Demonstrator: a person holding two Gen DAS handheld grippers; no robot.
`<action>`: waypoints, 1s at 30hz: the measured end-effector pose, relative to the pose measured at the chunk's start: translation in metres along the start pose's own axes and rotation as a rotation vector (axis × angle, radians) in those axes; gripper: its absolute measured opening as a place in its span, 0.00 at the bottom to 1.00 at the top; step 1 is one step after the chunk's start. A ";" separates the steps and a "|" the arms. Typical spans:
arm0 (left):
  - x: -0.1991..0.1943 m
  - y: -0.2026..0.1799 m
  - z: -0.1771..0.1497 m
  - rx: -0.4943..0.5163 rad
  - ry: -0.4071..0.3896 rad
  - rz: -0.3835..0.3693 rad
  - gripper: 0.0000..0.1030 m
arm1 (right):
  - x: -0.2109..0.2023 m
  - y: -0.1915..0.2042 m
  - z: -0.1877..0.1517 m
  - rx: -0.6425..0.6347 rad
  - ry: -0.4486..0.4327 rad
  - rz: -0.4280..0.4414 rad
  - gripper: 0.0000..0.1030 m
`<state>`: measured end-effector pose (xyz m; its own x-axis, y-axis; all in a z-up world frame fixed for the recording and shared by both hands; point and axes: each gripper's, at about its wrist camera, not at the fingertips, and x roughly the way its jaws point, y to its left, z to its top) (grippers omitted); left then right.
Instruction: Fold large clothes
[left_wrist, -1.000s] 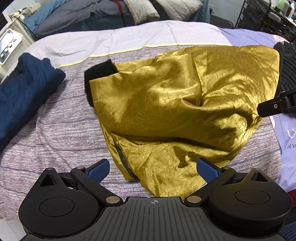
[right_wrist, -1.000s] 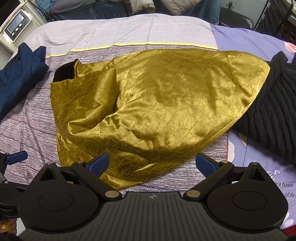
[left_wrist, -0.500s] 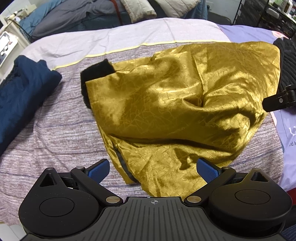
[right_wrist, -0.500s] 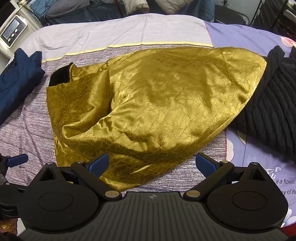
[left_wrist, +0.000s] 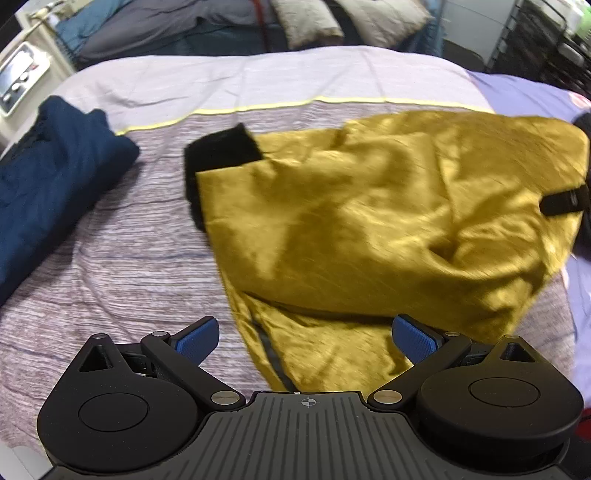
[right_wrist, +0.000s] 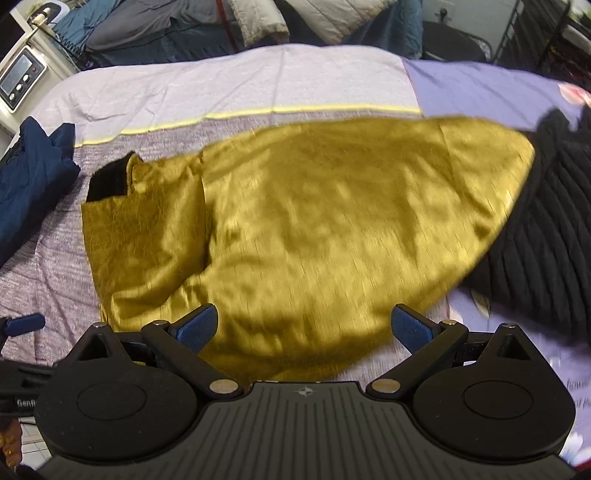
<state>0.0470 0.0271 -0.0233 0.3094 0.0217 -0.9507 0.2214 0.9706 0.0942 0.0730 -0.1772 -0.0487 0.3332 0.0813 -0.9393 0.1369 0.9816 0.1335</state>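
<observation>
I have both jaws spread wide and empty: the left hand-held gripper (left_wrist: 304, 338) hangs over the near hem of the gold garment (left_wrist: 388, 229), the right hand-held gripper (right_wrist: 304, 328) over its near edge. The garment lies rumpled on the bed (left_wrist: 110, 266), partly doubled over, a black cuff (left_wrist: 218, 151) poking out at its far left. I'd pinch one layer at each near corner, lift evenly, and keep the slippery fabric taut before laying it over.

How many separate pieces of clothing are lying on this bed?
3 visible. A gold garment lies in the middle, a navy one at the left edge, and a black ribbed knit at the right, its edge under the gold. Others may be hidden underneath.
</observation>
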 end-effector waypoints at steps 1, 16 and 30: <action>0.001 0.004 0.001 -0.012 -0.003 0.011 1.00 | 0.004 0.005 0.010 -0.016 -0.010 0.000 0.97; 0.014 0.076 -0.036 -0.265 0.101 0.079 1.00 | 0.150 0.105 0.085 -0.071 0.157 0.106 0.96; -0.005 0.039 0.048 -0.059 -0.077 -0.028 1.00 | 0.015 -0.009 -0.013 0.012 -0.040 0.143 0.16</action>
<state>0.0982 0.0538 -0.0010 0.3747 -0.0222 -0.9269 0.1766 0.9831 0.0478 0.0650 -0.1827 -0.0679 0.3871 0.2127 -0.8972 0.0962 0.9584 0.2688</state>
